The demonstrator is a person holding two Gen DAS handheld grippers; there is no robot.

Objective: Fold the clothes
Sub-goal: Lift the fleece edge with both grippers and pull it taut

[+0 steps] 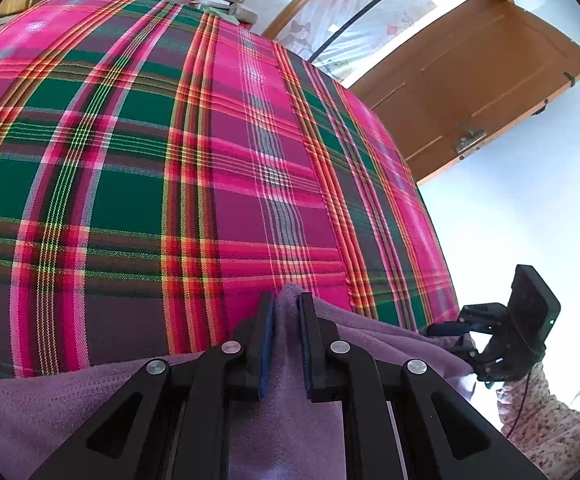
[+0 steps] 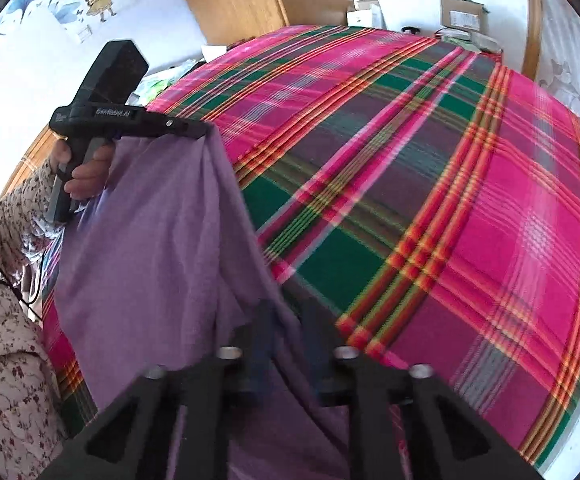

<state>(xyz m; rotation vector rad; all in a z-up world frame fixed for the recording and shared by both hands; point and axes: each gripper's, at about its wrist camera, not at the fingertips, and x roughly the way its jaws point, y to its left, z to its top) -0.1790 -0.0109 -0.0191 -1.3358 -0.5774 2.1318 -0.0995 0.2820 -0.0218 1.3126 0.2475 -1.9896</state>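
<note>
Your left gripper [image 1: 286, 308] is pinched nearly closed on a ridge of the purple fleece garment [image 1: 370, 340], holding it up over the near edge of the plaid bedspread [image 1: 170, 160]. The cloth's top edge runs sideways from that grip toward your right gripper [image 2: 286, 320], so the right hand is the nearer one to the free corner. Its jaws stand narrow with fabric between them; motion blur leaves it unclear whether they actually pinch. Both grippers angle downward toward the bed.

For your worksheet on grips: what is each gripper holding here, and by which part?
The left gripper pinches a bunched fold at the top edge of the purple cloth. The right gripper has the cloth's hanging edge between its fingers; blur hides whether it grips.
</note>
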